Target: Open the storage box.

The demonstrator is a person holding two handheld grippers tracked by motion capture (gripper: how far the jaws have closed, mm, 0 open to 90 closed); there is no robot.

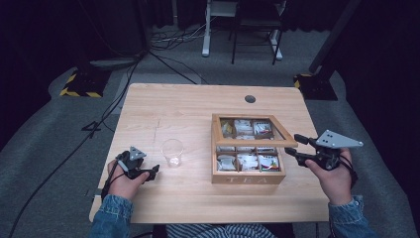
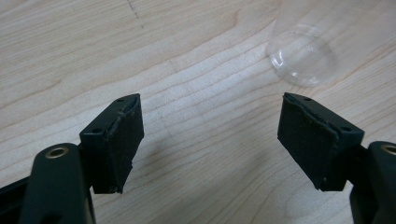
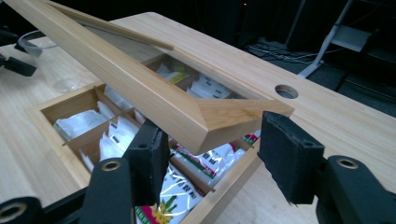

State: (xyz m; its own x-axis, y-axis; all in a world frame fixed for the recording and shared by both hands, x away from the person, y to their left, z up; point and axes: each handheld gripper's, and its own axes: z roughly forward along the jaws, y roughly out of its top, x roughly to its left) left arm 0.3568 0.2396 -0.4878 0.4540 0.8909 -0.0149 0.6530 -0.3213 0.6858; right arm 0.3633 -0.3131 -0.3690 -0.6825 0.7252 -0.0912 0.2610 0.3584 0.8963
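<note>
Lid (image 3: 154, 100) of the tea box (image 1: 247, 177) is being lifted, its corner between the right gripper (image 3: 212, 154) jaws, barely pinched. Left gripper (image 2: 210, 140) jaws are spread, empty. Next, the lid must be raised fully.

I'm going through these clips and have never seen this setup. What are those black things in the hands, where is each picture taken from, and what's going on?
A person holds a handheld clamp in each hand. One camera looks down from above; one rides on each clamp.

On the wooden table stand a clear plastic cup and a wooden tea box of tea bags.

The right tool has the corner of the box's glass-paned lid between its jaws, the lid partly raised; whether both pads press on it is unclear. The left tool is open and empty near the cup.
</note>
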